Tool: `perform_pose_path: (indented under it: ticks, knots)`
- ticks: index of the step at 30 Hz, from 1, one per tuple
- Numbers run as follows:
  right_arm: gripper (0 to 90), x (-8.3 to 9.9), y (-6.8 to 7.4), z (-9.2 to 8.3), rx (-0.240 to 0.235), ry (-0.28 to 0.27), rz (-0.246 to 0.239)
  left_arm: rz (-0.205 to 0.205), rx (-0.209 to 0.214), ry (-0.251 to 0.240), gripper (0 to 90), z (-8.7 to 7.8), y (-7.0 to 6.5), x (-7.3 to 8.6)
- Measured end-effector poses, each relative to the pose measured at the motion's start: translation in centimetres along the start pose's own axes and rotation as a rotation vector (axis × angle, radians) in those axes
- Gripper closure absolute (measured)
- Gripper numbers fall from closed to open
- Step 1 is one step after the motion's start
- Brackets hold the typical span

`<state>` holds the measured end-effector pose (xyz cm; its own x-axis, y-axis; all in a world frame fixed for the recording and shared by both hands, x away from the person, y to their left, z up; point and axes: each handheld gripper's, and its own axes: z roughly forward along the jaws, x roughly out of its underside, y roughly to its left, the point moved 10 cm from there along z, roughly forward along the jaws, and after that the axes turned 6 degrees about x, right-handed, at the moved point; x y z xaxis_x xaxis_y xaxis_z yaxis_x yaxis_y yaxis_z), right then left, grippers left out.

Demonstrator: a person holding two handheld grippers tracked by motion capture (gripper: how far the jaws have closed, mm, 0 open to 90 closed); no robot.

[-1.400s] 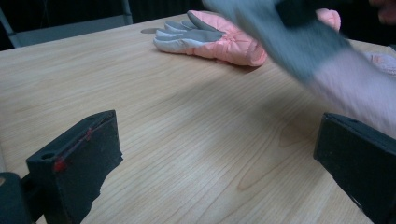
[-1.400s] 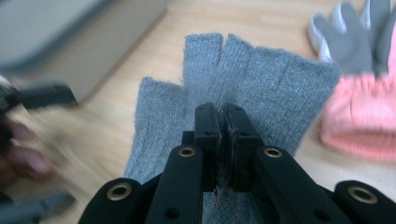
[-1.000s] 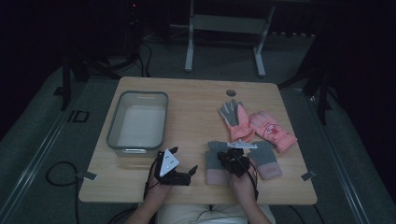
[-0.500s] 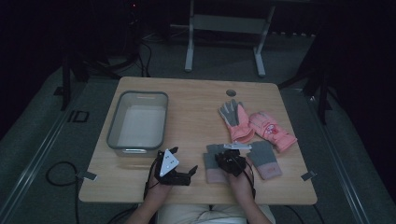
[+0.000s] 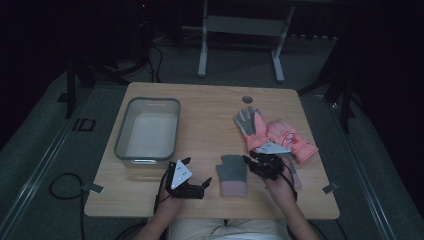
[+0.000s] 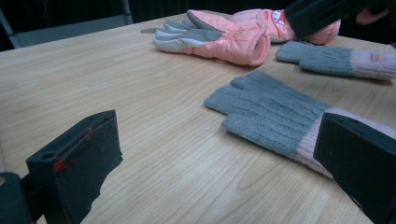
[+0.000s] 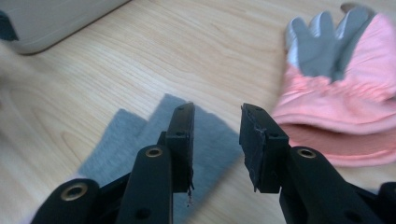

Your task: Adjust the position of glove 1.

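Item: grey knit glove [image 5: 231, 174], pink cuff, flat on the table [image 5: 210, 115] between my grippers. Soft, light, limp; best pinched at the cuff. My right gripper [image 5: 254, 162], jaws just opening, holds nothing. My left gripper [image 5: 201, 182] spread wide, empty.

The right gripper [image 5: 253, 161] partly hides the second grey glove [image 5: 291, 172].

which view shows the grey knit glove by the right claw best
The left gripper view: the grey knit glove lies close and sharp, ribbing and pink cuff clear. The high view shows it whole but small; the right gripper view catches it blurred behind the jaws.
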<state>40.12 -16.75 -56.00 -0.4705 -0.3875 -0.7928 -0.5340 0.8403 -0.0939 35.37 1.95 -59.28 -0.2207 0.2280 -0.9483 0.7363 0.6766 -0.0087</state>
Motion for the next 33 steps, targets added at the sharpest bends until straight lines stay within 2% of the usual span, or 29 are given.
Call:
perform_pose_path:
  ticks: [2, 4, 11, 16, 20, 26, 27, 29, 32, 33]
  knots:
    - [64.8, 0.0, -1.3, -0.8, -0.004, -0.02, -0.026, -0.002, 0.0, 0.0, 0.4, 0.0, 0.0, 0.0]
    - [63.3, 0.4, -2.6, -1.3, -0.006, -0.019, -0.045, -0.003, 0.0, -0.001, 0.4, 0.0, 0.0, 0.0]
    - [63.0, 3.5, -7.3, -2.4, 0.001, 0.033, -0.033, -0.005, -0.004, -0.005, 0.4, 0.0, 0.0, 0.0]
    - [62.0, 5.8, -9.7, -2.7, 0.002, 0.08, -0.018, -0.004, -0.007, -0.004, 0.4, 0.0, 0.1, 0.0]
    - [61.3, 7.3, -10.9, -2.5, 0.004, 0.107, -0.018, -0.005, -0.011, -0.004, 0.4, 0.0, 0.1, 0.0]
    - [59.8, 9.2, -11.2, -1.1, 0.004, 0.153, -0.021, -0.011, -0.014, -0.009, 0.4, -0.1, 0.1, 0.0]
    - [60.1, 9.4, -11.1, -1.0, 0.006, 0.128, -0.022, -0.01, -0.015, -0.009, 0.4, -0.1, 0.1, 0.0]
    - [61.0, 9.4, -11.1, -1.0, 0.0, 0.117, -0.009, -0.008, -0.018, -0.01, 0.4, -0.1, 0.1, 0.0]
    - [66.7, 9.5, -11.0, -1.0, 0.002, 0.115, -0.021, -0.007, -0.017, -0.009, 0.4, -0.1, 0.1, 0.0]
    - [73.8, 9.5, -11.0, -1.0, 0.0, 0.116, -0.03, -0.007, -0.017, -0.009, 0.4, -0.1, 0.1, 0.0]
